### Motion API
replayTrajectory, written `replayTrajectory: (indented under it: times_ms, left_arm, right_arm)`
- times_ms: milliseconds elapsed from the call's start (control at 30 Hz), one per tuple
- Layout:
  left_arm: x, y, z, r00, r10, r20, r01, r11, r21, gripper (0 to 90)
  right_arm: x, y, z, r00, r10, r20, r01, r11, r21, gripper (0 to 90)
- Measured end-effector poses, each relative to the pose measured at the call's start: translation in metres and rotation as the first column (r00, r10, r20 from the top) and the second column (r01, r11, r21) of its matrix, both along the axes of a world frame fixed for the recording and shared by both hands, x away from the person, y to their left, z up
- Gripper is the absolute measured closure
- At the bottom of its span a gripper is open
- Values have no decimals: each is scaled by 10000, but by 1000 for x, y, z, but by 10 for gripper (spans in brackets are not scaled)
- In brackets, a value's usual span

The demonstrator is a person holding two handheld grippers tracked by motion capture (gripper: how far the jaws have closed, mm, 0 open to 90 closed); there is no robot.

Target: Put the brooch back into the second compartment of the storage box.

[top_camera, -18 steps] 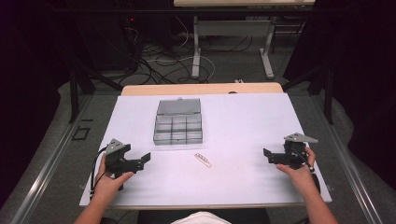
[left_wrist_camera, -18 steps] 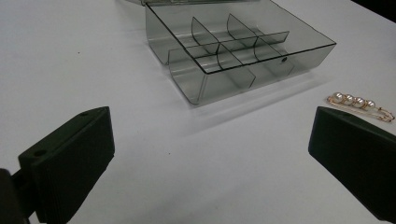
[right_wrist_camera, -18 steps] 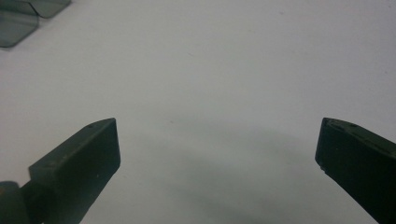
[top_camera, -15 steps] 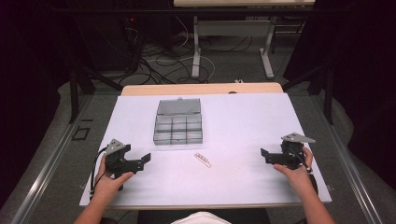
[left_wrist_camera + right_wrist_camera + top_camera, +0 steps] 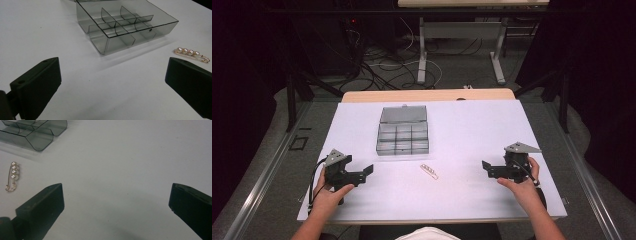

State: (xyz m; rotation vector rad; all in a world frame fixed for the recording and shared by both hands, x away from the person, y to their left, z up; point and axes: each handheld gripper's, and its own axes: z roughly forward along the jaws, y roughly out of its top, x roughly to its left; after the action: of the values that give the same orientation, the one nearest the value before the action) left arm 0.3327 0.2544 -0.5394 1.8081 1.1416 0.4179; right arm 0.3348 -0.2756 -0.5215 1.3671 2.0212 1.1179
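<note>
A clear grey compartment box (image 5: pixel 403 137) with its lid open lies at the middle of the white table (image 5: pixel 462 125). A gold pin with several pearls (image 5: pixel 429 171) lies flat just in front of the box. My left gripper (image 5: pixel 368 170) rests at the near left, jaws wide apart with nothing between them; its own view shows the box (image 5: pixel 125 26) ahead and the pin (image 5: pixel 192 53) to the right. My right gripper (image 5: pixel 486 166) sits at the near right, open and empty. In its view the pin (image 5: pixel 12 176) lies far left and a box corner (image 5: pixel 37 132) sits at the top left.
A wooden table edge (image 5: pixel 427 95) runs behind the white surface. Cables and desk legs (image 5: pixel 422 55) lie on the floor beyond. Broad bare table surface spreads between the two grippers and to the right of the box.
My right gripper has shifted slightly left toward the table's middle. The left gripper, the box and the pin have stayed where they were.
</note>
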Motion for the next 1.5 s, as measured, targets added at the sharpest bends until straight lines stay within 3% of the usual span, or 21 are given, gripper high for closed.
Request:
replayTrajectory:
  times_ms: [300, 667, 833, 933, 1267, 1500]
  left_arm:
    - [-1, -1, 1, 10000, -14, -79, 14, 10000, -35, 6]
    - [-1, -1, 1, 9999, -18, -106, 18, 10000, 14, 12]
    - [-1, -1, 0, 9999, -7, -115, 7, 10000, 27, 17]
    - [-1, -2, 0, 9999, 56, -102, -56, 10000, -54, 18]
    - [-1, -1, 1, 9999, 67, -111, -68, 10000, -52, 19]
    - [0, -1, 0, 9999, 68, -154, -69, 9999, -79, 19]
  right_arm:
    - [0, 0, 1, 9997, -88, 227, 98, 9991, -413, 0]
    - [0, 11, 14, 9990, 407, 203, -402, 9988, -268, 0]
    - [1, 22, 20, 9965, 824, -110, -826, 9964, -169, 1]
    - [4, 31, 22, 9930, 1103, -415, -1107, 9938, -93, 14]
    - [14, 54, 27, 9840, 1647, -685, -1651, 9863, 7, 40]
    - [23, 78, 26, 9718, 2167, -929, -2199, 9752, -249, 67]
